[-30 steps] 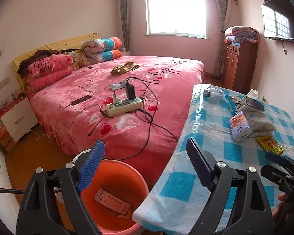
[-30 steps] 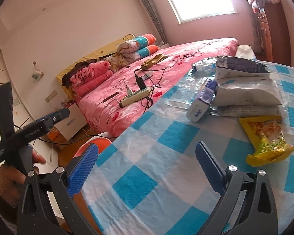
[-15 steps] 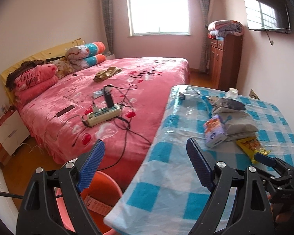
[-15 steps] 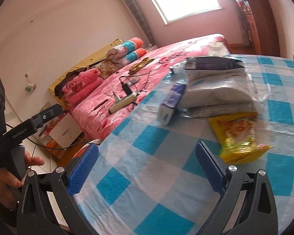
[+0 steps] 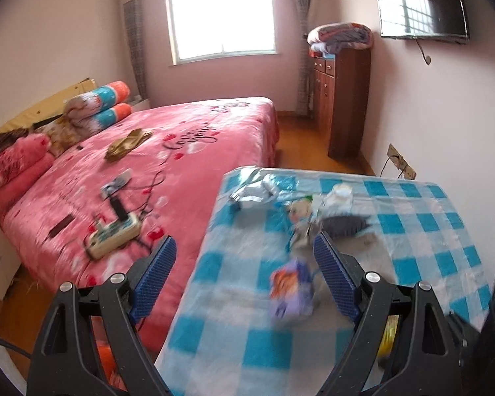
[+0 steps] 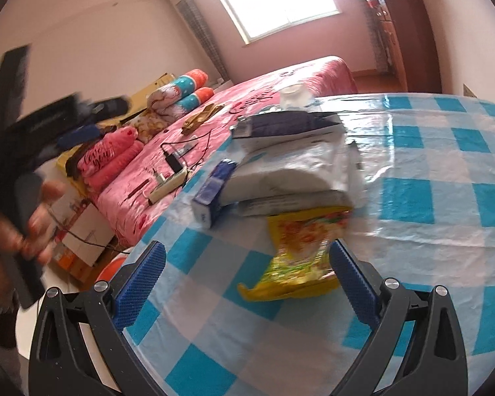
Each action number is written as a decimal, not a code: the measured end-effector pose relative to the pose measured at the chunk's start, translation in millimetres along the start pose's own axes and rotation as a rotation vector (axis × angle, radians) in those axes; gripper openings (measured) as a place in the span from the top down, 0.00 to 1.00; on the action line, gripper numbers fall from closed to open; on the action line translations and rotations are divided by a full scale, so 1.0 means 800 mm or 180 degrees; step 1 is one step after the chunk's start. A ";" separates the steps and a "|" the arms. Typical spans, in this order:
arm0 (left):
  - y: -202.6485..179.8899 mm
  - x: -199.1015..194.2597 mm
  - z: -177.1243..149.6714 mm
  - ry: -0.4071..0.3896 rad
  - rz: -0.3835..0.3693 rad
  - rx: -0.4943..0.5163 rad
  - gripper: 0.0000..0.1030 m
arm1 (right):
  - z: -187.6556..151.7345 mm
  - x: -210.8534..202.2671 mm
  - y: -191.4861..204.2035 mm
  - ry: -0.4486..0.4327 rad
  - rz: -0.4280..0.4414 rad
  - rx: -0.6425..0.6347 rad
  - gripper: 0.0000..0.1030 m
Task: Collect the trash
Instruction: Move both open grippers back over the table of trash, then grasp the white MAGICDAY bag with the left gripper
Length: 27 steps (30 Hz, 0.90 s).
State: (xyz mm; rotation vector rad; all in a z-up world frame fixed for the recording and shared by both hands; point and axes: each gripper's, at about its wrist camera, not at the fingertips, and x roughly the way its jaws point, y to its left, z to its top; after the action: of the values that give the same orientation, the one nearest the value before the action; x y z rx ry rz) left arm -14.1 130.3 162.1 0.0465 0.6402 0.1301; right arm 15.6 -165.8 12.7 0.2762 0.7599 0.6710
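On the blue-checked table (image 5: 422,231) lies trash: a small purple and orange carton (image 5: 292,293), a silver wrapper (image 5: 254,193) and a pile of bags (image 5: 333,221). My left gripper (image 5: 244,264) hangs open over the table's near edge, the carton just ahead between its fingers, untouched. In the right wrist view a yellow snack wrapper (image 6: 300,254) lies flat on the table (image 6: 445,171), in front of the same carton (image 6: 214,191) and stacked bags (image 6: 297,171). My right gripper (image 6: 247,274) is open, low over the cloth, its right fingertip beside the wrapper. A hand (image 6: 33,217) holds the blurred left gripper (image 6: 49,125).
An orange bucket (image 5: 104,359) stands on the floor beside the table, mostly hidden behind my left finger, its rim (image 6: 112,269) also showing in the right wrist view. A pink bed (image 5: 181,165) with a power strip (image 5: 112,237) is left. A white cup (image 6: 292,94) sits at the table's far edge.
The left gripper swung right from above the bucket to over the table, the carton now between its fingers. The right gripper moved forward to the yellow wrapper. Both stayed open.
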 end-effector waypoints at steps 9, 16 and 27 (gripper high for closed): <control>-0.023 0.173 0.080 0.0533 -0.0109 -0.0101 0.17 | 0.011 -0.004 -0.046 0.0070 -0.0053 0.0340 0.05; -0.006 0.299 0.109 0.0906 0.0022 -0.0363 0.26 | 0.011 0.008 -0.066 0.0239 0.0139 0.0483 0.05; 0.013 0.397 0.103 0.1203 0.0143 -0.0700 0.49 | 0.017 0.010 -0.086 0.0248 0.0239 0.0628 0.05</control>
State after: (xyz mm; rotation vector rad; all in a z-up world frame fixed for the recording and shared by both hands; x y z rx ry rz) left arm 286.1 183.7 40.8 -0.1801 0.9986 0.2554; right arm 61.1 -213.0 -14.2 0.4625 0.8955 0.6815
